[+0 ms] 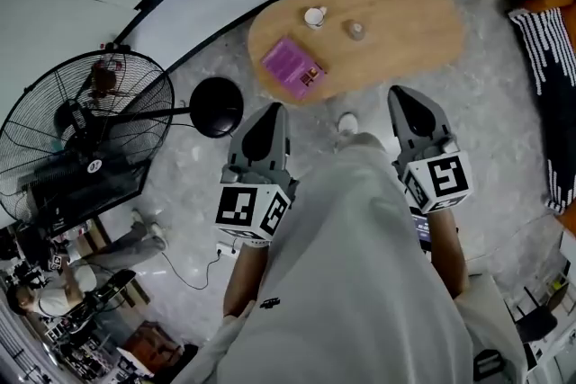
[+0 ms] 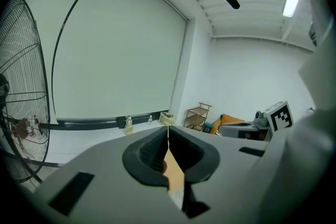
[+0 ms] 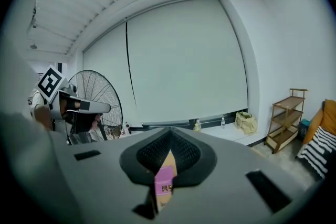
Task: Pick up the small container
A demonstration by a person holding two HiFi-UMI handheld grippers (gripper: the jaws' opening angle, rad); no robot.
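Plainly, the left gripper had its jaws pressed together, the tips meeting in a thin line with nothing between them. The right gripper was likewise closed and empty. A sliver of the wooden table showed through the slot under each pair of jaws, and the right slot also framed the purple book.

On writing: the book carried a small pale label, too small to read. Each gripper's cube bore only black-and-white square markers.

The small container stood near the middle of the table, just right of a white cup and well apart from both grippers. The book lay closer to the table's near edge.

A large black fan stood at the left, its round black base beside the table. A wooden shelf stood at the right wall, a bottle on the window ledge, and a striped cloth at the far right.

Both grippers were held out side by side before the person's body. They pointed at the table, tilted slightly down.
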